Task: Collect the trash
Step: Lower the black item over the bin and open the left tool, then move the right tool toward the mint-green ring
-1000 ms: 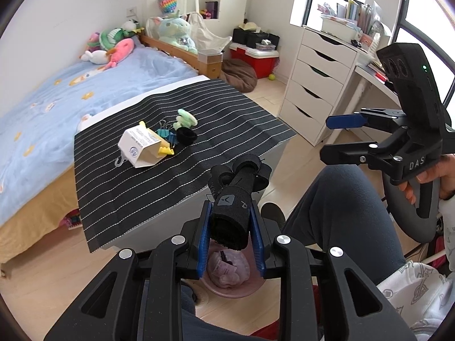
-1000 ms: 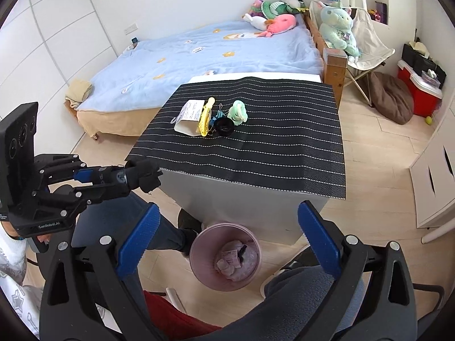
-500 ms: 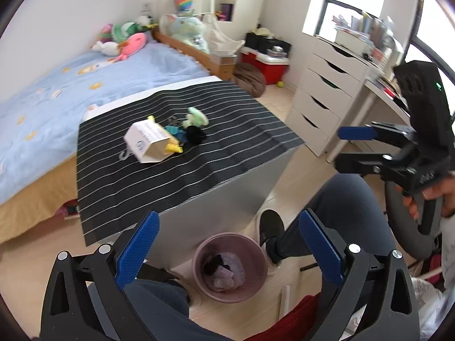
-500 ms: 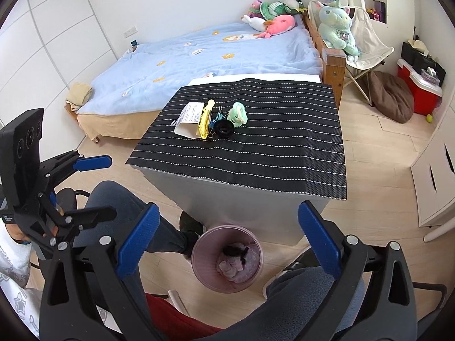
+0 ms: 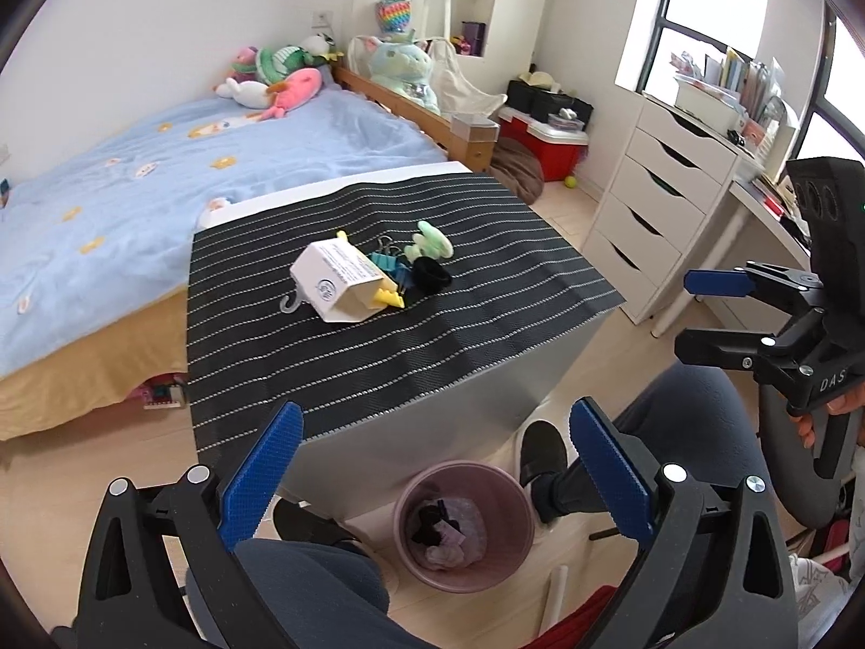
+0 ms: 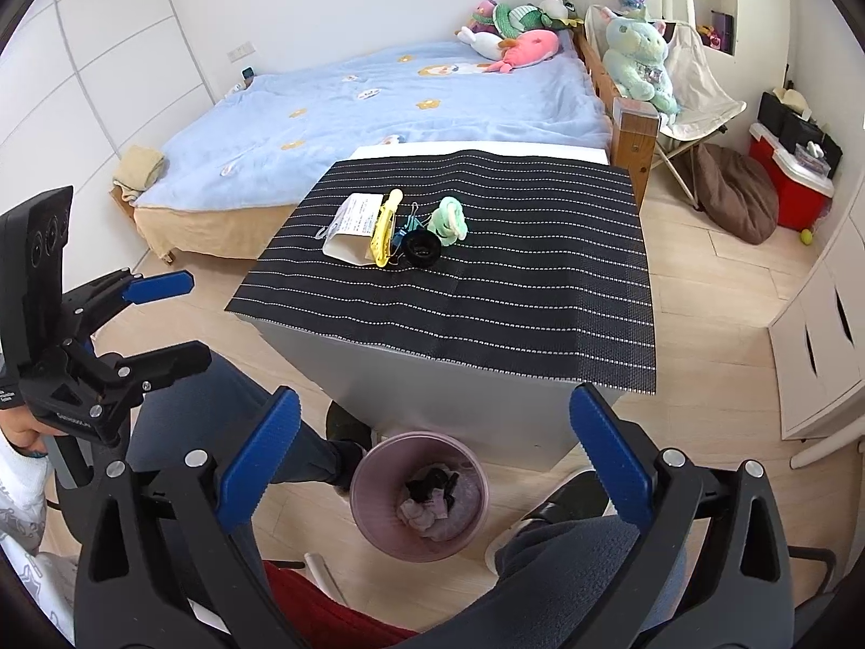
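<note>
The left gripper stood with its blue-padded jaws spread wide and nothing between them, angled down over the floor in front of the table. The right gripper was likewise spread and empty, held level with it on the other side. In each wrist view the other gripper showed at the picture's side edge, held by a hand.

Directly below both, on the wooden floor against the table's near side, sat the pink bin. It held a black item lying on top of pale crumpled scraps. The person's dark trouser legs and shoes flanked the bin.

The table carried a black mat with white stitched lines that hung over its near edge. Toward the mat's far left part lay a tight cluster: a white paper box, a yellow clip against it, blue binder clips, a black ring-shaped item and a mint-green soft toy.

Beyond the table's far edge stretched a bed with a blue cover.
</note>
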A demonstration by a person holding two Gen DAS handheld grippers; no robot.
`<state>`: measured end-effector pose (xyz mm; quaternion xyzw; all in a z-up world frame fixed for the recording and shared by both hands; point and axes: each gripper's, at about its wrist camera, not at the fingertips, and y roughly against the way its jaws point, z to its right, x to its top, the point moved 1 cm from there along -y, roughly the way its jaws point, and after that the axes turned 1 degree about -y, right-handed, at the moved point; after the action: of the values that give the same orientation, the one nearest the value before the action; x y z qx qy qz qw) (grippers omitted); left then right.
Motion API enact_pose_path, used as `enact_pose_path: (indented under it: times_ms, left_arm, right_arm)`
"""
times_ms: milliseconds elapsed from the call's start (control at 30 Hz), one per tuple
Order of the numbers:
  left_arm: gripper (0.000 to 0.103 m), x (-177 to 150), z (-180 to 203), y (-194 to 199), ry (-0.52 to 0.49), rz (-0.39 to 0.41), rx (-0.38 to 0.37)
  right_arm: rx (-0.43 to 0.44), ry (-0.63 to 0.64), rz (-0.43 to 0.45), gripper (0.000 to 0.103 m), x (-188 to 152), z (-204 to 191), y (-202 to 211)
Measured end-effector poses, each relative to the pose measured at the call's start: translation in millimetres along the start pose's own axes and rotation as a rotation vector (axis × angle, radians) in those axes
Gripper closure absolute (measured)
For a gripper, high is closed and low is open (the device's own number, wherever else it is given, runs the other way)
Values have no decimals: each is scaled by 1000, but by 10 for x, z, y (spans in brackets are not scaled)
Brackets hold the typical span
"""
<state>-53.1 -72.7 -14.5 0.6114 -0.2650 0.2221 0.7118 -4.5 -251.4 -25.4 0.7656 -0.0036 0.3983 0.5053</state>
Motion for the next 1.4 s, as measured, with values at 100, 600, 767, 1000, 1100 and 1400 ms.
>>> enact_pose_path:
  times_ms: [100, 600, 767, 1000, 1100, 1400]
  left_arm:
    - [8, 26, -43, -7, 7, 7, 5]
    - [8, 216, -352, -101, 58, 27, 52]
    - [8, 247, -415, -154, 63, 23, 57]
    - [8, 235, -478, -159, 75, 23, 58]
    - [8, 232, -506, -149, 80, 23, 63]
    - [8, 196, -565, -160, 95, 20, 67]
  right_arm:
    - [-18, 4, -1, 5, 46, -16, -28]
    - [-30, 41, -9, 5, 512, 26, -311]
    - [-9, 41, -15, 5, 797, 102, -463]
    - [34, 52, -69, 5, 1203, 134, -822]
    - [52, 46, -95, 5, 1338, 134, -1003]
    - [95, -8, -234, 5, 1511, 230, -1641]
